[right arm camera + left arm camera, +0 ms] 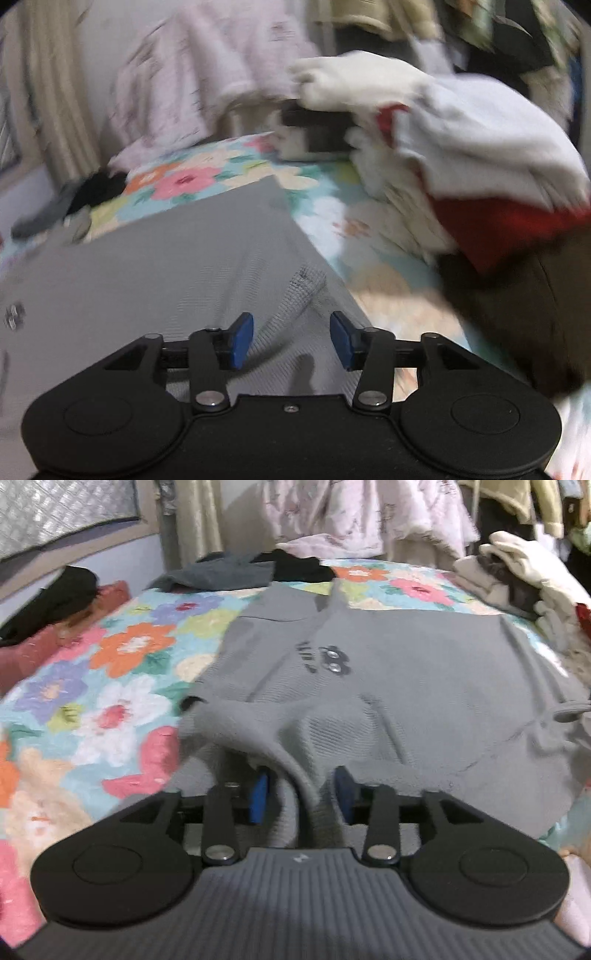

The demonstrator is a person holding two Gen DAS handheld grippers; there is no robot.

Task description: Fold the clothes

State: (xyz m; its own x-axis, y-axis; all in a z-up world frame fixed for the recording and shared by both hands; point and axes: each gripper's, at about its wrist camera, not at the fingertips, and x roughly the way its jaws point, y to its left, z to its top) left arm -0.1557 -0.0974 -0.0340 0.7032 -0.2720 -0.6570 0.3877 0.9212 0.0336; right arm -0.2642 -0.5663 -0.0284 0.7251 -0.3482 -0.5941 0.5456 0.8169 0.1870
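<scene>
Grey top [388, 686] lies flat on the bedspread [110, 686], long axis running away from both; left gripper [301, 794] part-open astride a raised fold, right gripper [291, 339] part-open, empty, above its near edge.

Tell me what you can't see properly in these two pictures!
- Left wrist view: the dark print on the grey garment is too blurred to read.
- Left wrist view: the left gripper has a grey fold between its pads, hiding any contact.
- Right wrist view: motion blur smears the clothes pile.
</scene>
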